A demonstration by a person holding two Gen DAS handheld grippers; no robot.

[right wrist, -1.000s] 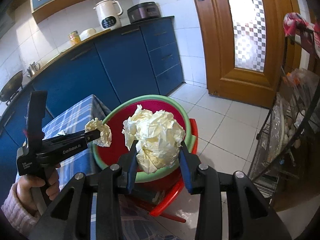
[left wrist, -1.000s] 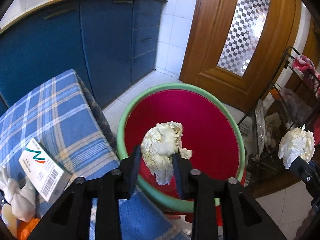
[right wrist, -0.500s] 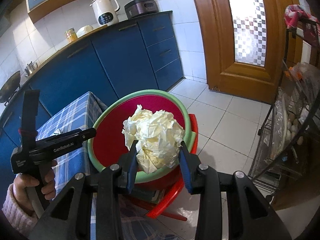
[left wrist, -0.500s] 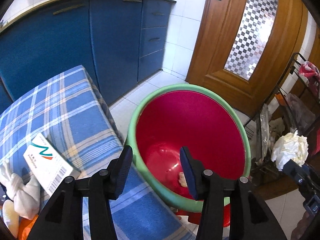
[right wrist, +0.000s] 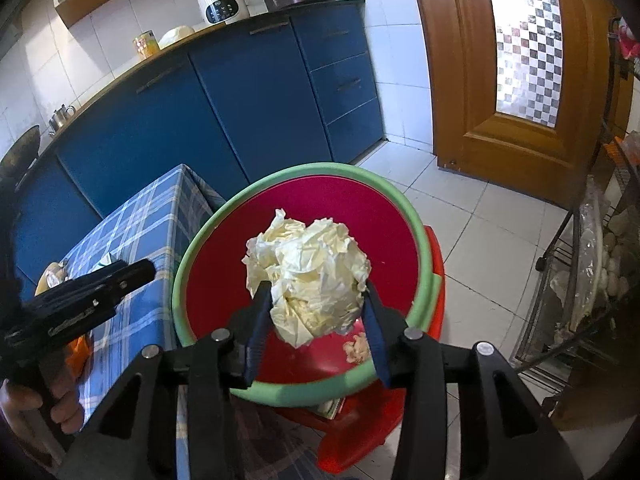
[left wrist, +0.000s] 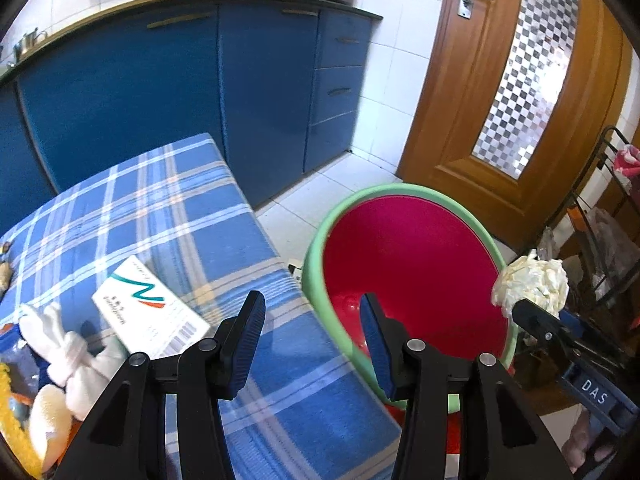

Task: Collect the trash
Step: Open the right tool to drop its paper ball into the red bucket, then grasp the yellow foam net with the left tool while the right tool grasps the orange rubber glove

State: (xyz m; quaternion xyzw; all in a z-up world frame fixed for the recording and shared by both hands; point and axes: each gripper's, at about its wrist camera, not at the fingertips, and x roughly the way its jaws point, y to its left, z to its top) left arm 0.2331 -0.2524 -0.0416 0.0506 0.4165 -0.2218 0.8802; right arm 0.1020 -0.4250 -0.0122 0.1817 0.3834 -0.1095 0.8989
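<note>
Right gripper (right wrist: 316, 322), jaws just widening, holds the crumpled cream paper ball (right wrist: 308, 276) above the green-rimmed red plastic basin (right wrist: 304, 394) for dropping; left gripper (left wrist: 312, 340) gapes empty.

The left gripper (left wrist: 312, 305) is held above the near-left rim of the basin (right wrist: 412, 216), angled downward. Its jaws have just been opening and are set apart, with nothing between the pads. In the right wrist view it is seen from the side, left of the basin, its handle wrapped by the left hand (right wrist: 60, 400), whose fingers are curled around the grip.

The right gripper (right wrist: 316, 294) is pointed down over the middle of the basin. Its jaws have just been opening, and a crumpled paper ball (right wrist: 308, 264) is kept between them, touched by both pads.
</note>
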